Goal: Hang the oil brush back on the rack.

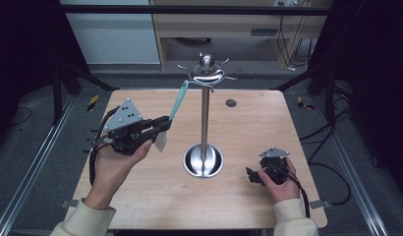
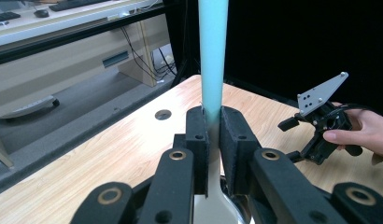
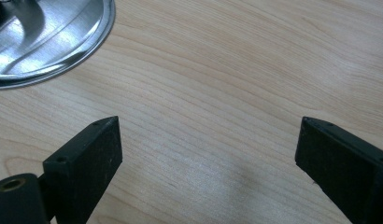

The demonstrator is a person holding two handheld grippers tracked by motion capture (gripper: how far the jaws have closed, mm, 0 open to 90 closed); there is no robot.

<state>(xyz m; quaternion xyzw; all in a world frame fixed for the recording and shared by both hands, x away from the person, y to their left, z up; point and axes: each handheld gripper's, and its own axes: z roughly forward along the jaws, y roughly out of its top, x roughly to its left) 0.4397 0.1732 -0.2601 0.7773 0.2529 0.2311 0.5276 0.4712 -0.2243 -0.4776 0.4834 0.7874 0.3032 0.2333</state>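
Clamped low in your left gripper [image 2: 213,149], the teal-handled utensil [image 2: 212,60] could pivot and miss the rack's hooks [image 1: 207,76]; your right gripper [image 3: 206,154] gapes empty.

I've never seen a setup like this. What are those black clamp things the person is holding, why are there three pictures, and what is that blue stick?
A person sits at a wooden table with a hand-held two-jaw clamp, called a gripper, in each hand. The high view looks down from above the person's side. The other two pictures come from small cameras that ride on the grippers and look along their black jaws.

The left gripper is shut on a utensil with a light blue handle, which it holds above the table, handle pointing up towards the top of the metal stand. That stand has a round base, a thin pole and hooks at the top.

The right gripper is open and holds nothing; it sits low over the bare wood beside the stand's base.
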